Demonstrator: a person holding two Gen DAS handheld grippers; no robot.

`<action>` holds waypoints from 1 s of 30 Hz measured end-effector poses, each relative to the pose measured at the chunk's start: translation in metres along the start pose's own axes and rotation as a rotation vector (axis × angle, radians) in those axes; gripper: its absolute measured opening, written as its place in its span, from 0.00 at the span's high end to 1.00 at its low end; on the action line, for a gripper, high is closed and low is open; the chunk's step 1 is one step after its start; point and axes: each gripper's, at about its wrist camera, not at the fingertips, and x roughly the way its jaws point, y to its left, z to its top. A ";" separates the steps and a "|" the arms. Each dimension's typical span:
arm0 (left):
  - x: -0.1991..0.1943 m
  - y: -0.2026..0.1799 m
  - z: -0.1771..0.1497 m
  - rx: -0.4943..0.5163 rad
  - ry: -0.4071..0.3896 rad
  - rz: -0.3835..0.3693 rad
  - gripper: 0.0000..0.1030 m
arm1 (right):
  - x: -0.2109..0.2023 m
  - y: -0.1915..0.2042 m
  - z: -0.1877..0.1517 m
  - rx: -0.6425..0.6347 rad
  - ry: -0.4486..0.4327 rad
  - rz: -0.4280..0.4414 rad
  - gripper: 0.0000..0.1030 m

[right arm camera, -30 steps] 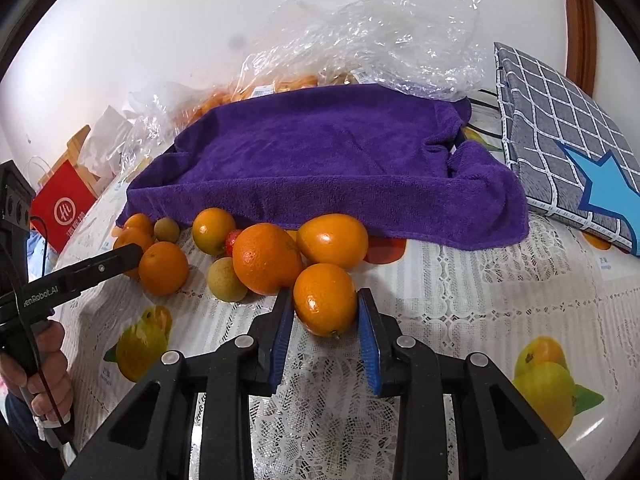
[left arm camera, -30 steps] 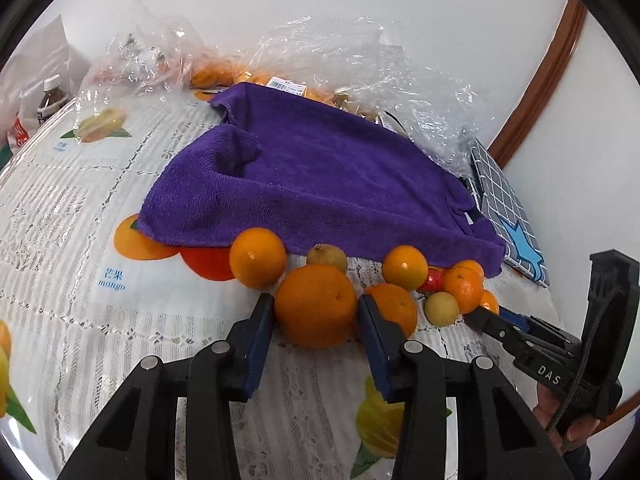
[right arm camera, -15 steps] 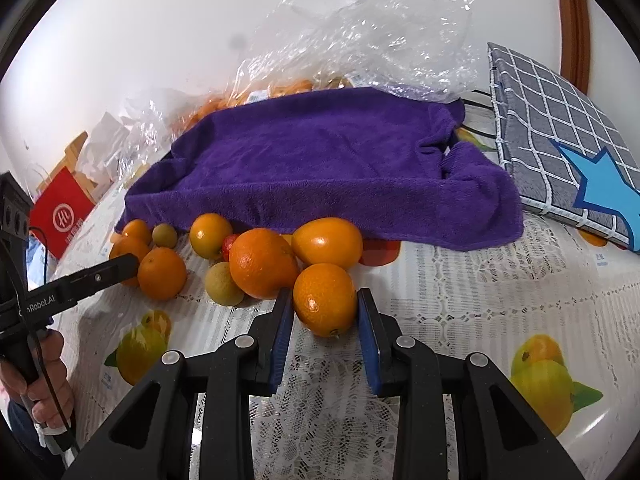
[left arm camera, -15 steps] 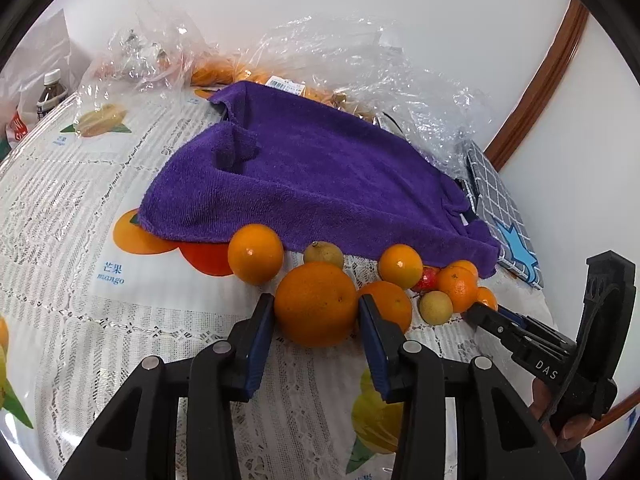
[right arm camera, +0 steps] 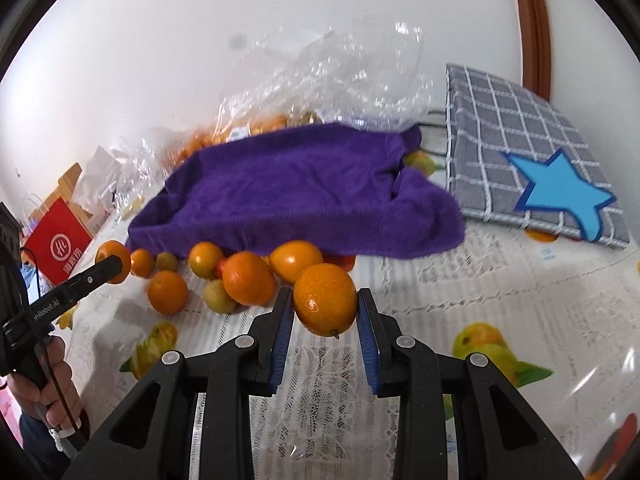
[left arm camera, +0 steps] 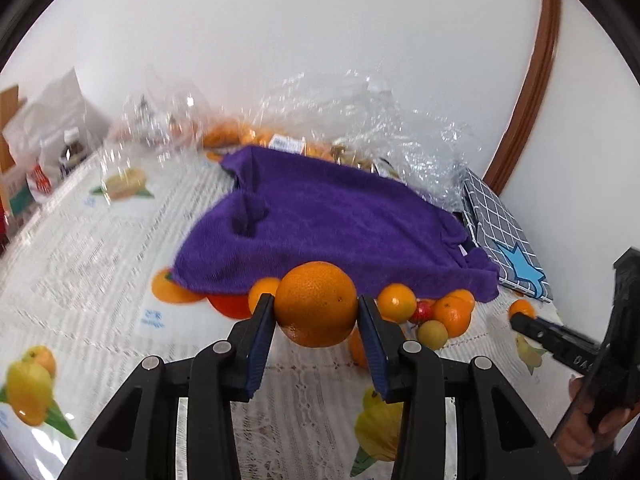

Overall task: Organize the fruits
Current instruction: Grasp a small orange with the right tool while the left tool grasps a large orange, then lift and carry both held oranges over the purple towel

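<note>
From the left wrist view, the left gripper is clamped on a large orange, both blue pads pressed to its sides, and the fruit hangs clear of the lace tablecloth. Just beyond its fingertips lies the near edge of a purple towel. To the right of the fingertips a cluster of loose fruit sits on the cloth. At the far right the right gripper shows with something orange at its tip.

From the right wrist view, the right gripper is grasping a smaller orange, stem end down, lifted off the cloth. To its left and a little ahead lie the remaining fruits, against the towel's front hem. A grey checked cushion lies ahead to the right.

I'd say this is the carry step, both hands loaded at once. Next, I reckon each fruit goes forward over the hem onto the towel, to be set down gently so it doesn't roll back off.
</note>
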 end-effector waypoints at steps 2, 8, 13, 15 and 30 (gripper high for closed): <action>-0.004 -0.002 0.008 0.012 0.006 0.010 0.61 | -0.007 0.002 0.007 -0.007 -0.018 -0.002 0.69; -0.006 -0.004 0.045 0.010 0.006 0.010 0.61 | -0.014 0.006 0.033 -0.016 -0.055 -0.001 0.69; 0.009 -0.007 0.080 0.005 -0.010 0.031 0.61 | -0.010 0.010 0.060 -0.031 -0.087 -0.009 0.69; 0.017 -0.009 0.092 0.008 -0.024 0.037 0.61 | -0.006 0.012 0.071 -0.038 -0.098 -0.013 0.69; 0.093 0.013 0.130 -0.131 -0.010 0.022 0.61 | 0.059 0.011 0.129 -0.023 -0.130 -0.006 0.69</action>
